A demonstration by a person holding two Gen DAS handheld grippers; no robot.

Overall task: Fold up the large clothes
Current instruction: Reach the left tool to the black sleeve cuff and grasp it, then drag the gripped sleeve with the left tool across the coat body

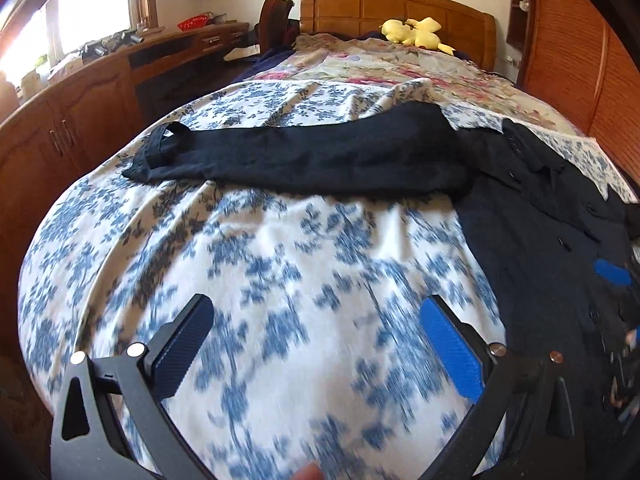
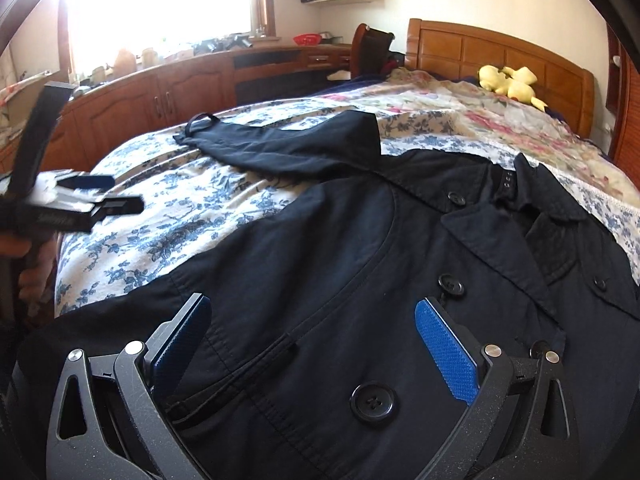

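A black buttoned coat (image 2: 360, 280) lies face up on the bed, collar toward the headboard. Its sleeve (image 1: 304, 156) stretches out flat to the left, cuff strap at the far end; it also shows in the right wrist view (image 2: 280, 144). My left gripper (image 1: 320, 340) is open and empty above the blue floral bedspread (image 1: 280, 260), left of the coat body (image 1: 552, 240). My right gripper (image 2: 316, 340) is open and empty just over the coat's front, near its large buttons. The left gripper also shows at the left edge of the right wrist view (image 2: 108, 192).
A yellow plush toy (image 1: 416, 32) lies by the wooden headboard (image 1: 392, 8). Wooden cabinets (image 2: 160, 100) with clutter run along the left of the bed under a bright window. A wooden wardrobe (image 1: 580, 60) stands on the right.
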